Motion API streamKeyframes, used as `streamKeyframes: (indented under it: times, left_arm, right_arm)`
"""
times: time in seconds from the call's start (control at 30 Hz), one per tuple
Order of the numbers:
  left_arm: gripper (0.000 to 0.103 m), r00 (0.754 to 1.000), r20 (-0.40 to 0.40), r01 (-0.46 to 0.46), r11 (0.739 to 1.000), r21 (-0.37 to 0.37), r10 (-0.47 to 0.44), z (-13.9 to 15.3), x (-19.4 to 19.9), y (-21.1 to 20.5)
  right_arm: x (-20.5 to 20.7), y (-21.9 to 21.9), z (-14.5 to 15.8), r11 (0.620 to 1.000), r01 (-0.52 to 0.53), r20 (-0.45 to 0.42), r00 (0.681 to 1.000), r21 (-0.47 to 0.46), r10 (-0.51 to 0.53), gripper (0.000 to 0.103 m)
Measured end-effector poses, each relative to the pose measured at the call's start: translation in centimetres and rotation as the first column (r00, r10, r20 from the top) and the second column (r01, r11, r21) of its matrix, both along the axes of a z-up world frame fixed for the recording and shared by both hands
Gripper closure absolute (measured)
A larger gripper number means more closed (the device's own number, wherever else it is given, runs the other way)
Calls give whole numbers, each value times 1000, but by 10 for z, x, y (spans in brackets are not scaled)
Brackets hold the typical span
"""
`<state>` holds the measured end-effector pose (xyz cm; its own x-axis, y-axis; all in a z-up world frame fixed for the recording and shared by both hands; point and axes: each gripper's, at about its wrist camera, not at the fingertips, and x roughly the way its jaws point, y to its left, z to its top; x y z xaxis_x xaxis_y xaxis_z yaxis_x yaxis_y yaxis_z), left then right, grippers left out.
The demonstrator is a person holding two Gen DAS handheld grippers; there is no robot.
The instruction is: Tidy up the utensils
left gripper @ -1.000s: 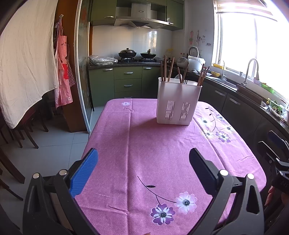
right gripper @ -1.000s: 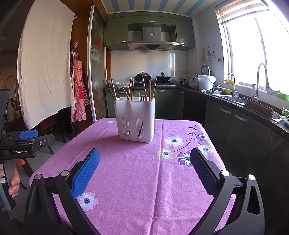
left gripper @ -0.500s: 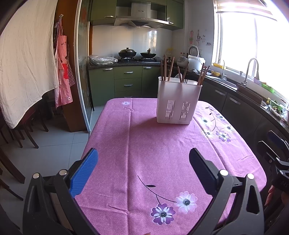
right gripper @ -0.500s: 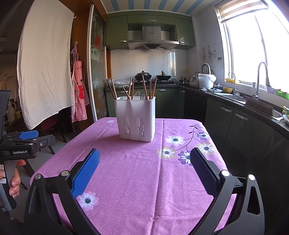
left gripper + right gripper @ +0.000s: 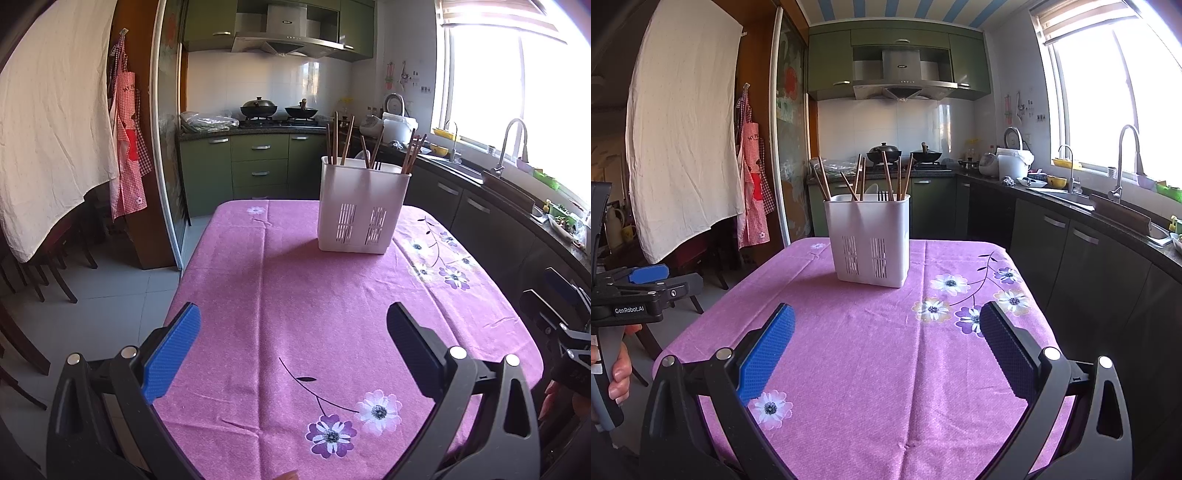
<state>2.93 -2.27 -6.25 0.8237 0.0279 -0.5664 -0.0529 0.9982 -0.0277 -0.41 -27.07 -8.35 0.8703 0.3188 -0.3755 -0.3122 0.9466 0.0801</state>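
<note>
A white slotted utensil holder [image 5: 364,208] [image 5: 870,242] stands upright on the far half of the pink flowered tablecloth [image 5: 295,314] [image 5: 886,350]. Several brown chopsticks [image 5: 340,142] [image 5: 884,177] lean out of its top, and dark fork tines [image 5: 882,195] and a white spoon tip peek above the rim. My left gripper [image 5: 293,343] hovers open over the table's near end, nothing between its blue pads. My right gripper [image 5: 886,343] is open too, well short of the holder. The left gripper's body [image 5: 639,291] shows at the left edge of the right wrist view, held by a hand.
Dark green kitchen cabinets [image 5: 258,166] and a stove with two woks [image 5: 905,153] lie beyond the table. A counter with sink and tap [image 5: 1123,166] runs along the right under a bright window. White cloth [image 5: 683,147], an apron and chairs stand to the left.
Nothing on the table has moved. Both grippers stay open; the right wrist view has drifted slightly, so the holder sits a little further right in it.
</note>
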Motion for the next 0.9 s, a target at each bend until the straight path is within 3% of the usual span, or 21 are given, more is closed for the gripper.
streamKeyframes:
  times: [0.9]
  left_arm:
    - [7, 999, -34, 5, 1000, -28, -6, 0, 3, 4]
  right_arm:
    - [2, 2, -6, 1000, -9, -15, 1000, -2, 9, 5]
